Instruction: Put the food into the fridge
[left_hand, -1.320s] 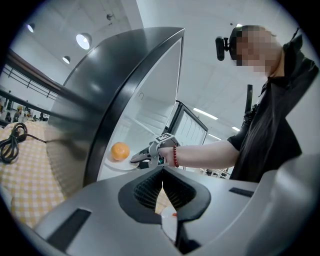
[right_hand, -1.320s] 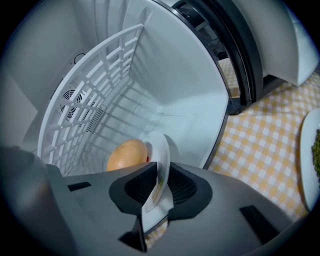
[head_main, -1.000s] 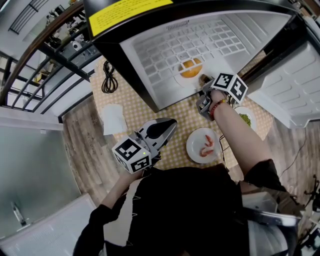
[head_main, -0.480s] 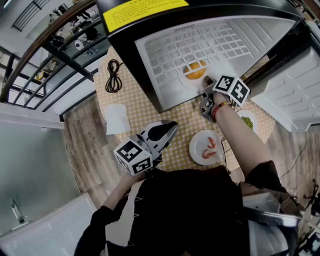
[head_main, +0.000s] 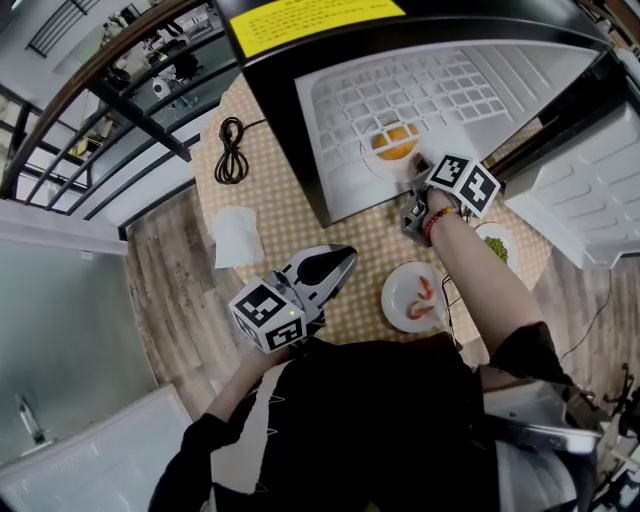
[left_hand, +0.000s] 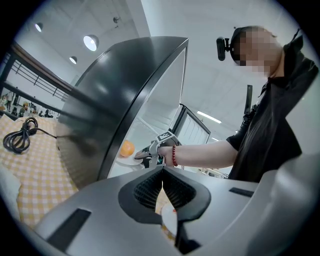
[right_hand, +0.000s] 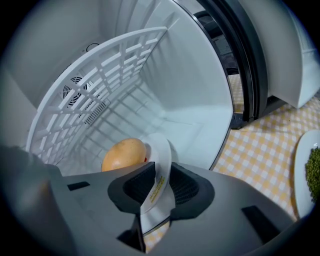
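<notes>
A white plate (right_hand: 159, 150) with an orange (right_hand: 125, 154) on it lies on the floor of the open fridge (head_main: 330, 130). My right gripper (right_hand: 159, 187) reaches into the fridge mouth. The plate's near rim stands between its jaws, which have just been opening; the pads no longer look pressed on it. In the head view the same plate (head_main: 372, 162) sits just past the right gripper (head_main: 412, 172). My left gripper (head_main: 345, 256) hovers over the table near my body, shut and empty; its jaws meet in the left gripper view (left_hand: 162, 180).
A plate of shrimp (head_main: 412, 297) and a plate of green peas (head_main: 494, 243) sit on the checkered table (head_main: 280, 210) in front of the fridge. The fridge door (head_main: 590, 190) hangs open at the right. A black cable (head_main: 233, 150) and a white napkin (head_main: 238, 235) lie to the left.
The head camera has shifted slightly. The right gripper stays at the plate's rim in the fridge, and the left gripper keeps its place.
</notes>
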